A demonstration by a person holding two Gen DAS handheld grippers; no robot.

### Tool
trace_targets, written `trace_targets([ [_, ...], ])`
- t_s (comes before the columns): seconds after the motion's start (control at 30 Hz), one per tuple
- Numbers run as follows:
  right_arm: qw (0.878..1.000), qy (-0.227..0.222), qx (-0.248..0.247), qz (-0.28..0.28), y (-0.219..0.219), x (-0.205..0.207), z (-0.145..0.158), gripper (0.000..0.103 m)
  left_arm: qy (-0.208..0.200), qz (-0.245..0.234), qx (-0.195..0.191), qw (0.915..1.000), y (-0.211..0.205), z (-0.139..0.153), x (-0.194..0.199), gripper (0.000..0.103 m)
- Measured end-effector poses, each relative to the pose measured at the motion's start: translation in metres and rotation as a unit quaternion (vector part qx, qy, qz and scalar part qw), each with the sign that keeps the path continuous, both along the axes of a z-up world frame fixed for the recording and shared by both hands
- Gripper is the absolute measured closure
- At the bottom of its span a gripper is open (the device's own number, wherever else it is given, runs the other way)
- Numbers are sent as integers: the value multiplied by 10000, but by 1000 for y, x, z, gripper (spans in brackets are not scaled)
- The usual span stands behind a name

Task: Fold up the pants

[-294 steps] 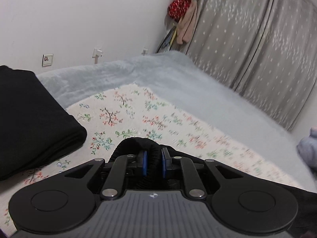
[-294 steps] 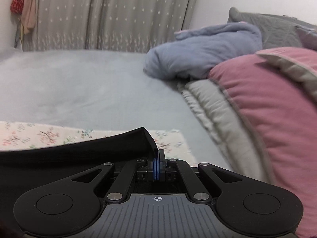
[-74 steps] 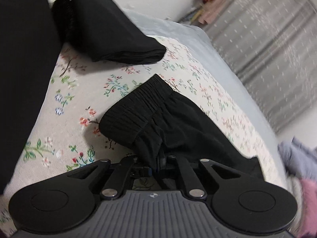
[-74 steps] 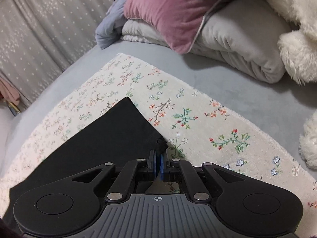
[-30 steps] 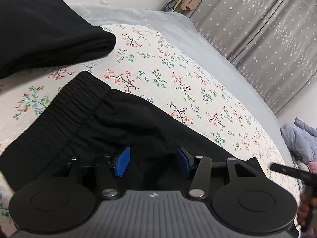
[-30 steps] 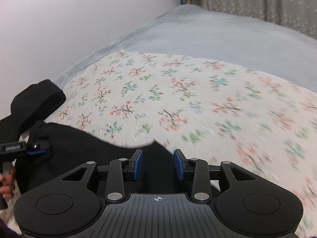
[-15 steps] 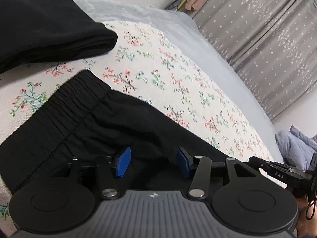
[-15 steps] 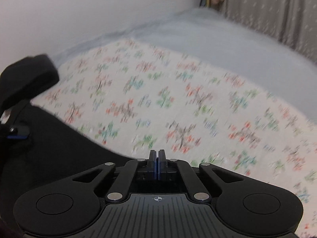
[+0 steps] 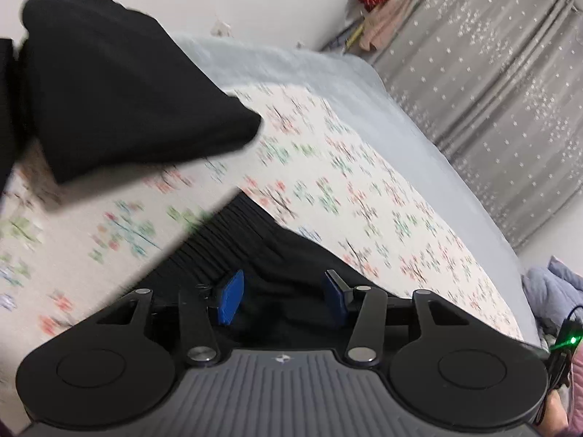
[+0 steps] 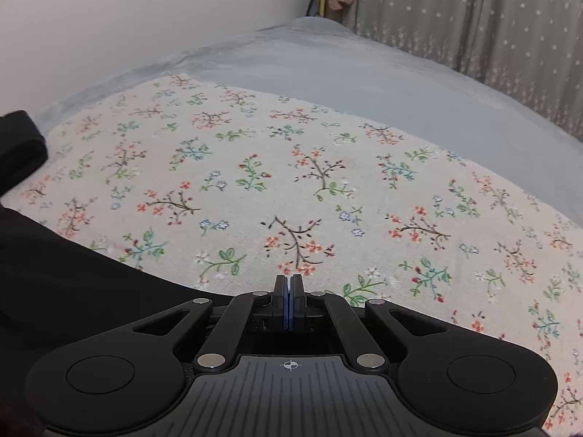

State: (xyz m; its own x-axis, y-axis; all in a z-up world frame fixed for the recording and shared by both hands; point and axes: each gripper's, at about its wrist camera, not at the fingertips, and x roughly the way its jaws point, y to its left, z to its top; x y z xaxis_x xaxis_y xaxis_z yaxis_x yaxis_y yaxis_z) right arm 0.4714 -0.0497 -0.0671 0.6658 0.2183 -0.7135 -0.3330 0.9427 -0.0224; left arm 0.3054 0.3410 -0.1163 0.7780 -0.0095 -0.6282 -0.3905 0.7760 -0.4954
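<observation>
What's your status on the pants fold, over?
Left gripper open above the black pants waistband. Right gripper shut, nothing visibly between the pads. Folded black garment lies beyond on the floral cloth, clear of the pants.

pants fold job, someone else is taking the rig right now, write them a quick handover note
Left gripper: open, blue pads apart over the black pants near the gathered waistband, not pinching any cloth.
Right gripper: shut. Its jaws have just been closing; no cloth is visible between the tips, and the pants' edge lies to its left.
Things: the pants lie on the floral cloth on the grey bed. A stack of folded black clothes sits beyond the waistband.
Done: the pants are laid out on the cloth.
Left: regrip the pants with both grippers and make the fold. How many folds are already in cannot be told from these views.
</observation>
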Motion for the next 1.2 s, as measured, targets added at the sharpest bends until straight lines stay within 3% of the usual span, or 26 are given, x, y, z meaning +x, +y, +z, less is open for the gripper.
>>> trace_targets([
  [0.3,9984,-235,-302,-404,15,-6,-7,103,-77,476,-191,9987,41,0,-31,37],
  [0.43,9932,-414,-767,-770,22,-5,-10,103,-47,592,-567,9966,54,-1,-40,37],
  [0.5,9874,-531,-1045,-1060,23,-7,-6,91,-133,615,-712,9955,59,1,-45,37],
  [0.53,9876,-586,-1008,-1051,25,-13,-1,91,-138,569,-748,9955,60,2,-46,37],
  [0.63,9963,-642,-551,-143,51,-49,23,82,92,440,-727,9963,60,0,-41,38],
  [0.67,9960,-700,-458,327,67,-67,30,69,117,513,-786,9955,62,0,-41,38],
  [0.7,9928,-780,-444,798,85,-85,36,54,56,582,-908,9941,66,0,-46,38],
  [0.77,9760,-931,-544,1893,126,-125,42,45,-98,673,-1126,9913,72,0,-52,38],
  [0.87,9432,-1059,-699,3071,180,-178,45,45,-27,745,-1031,9919,78,2,-58,38],
  [0.93,9268,-1059,-663,3543,211,-203,48,45,36,852,-930,9920,83,3,-62,38],
  [1.03,9048,-1127,-644,4055,252,-227,51,46,-16,954,-1079,9896,93,0,-68,38],
  [1.1,8976,-1350,-937,4091,277,-232,43,47,-23,960,-1214,9879,98,-3,-69,38],
  [1.17,8997,-1394,-1151,3972,299,-225,31,52,12,990,-1272,9869,101,-6,-70,38],
  [1.2,9014,-1339,-1222,3933,307,-222,24,67,23,1000,-1303,9864,103,-7,-72,38],
])
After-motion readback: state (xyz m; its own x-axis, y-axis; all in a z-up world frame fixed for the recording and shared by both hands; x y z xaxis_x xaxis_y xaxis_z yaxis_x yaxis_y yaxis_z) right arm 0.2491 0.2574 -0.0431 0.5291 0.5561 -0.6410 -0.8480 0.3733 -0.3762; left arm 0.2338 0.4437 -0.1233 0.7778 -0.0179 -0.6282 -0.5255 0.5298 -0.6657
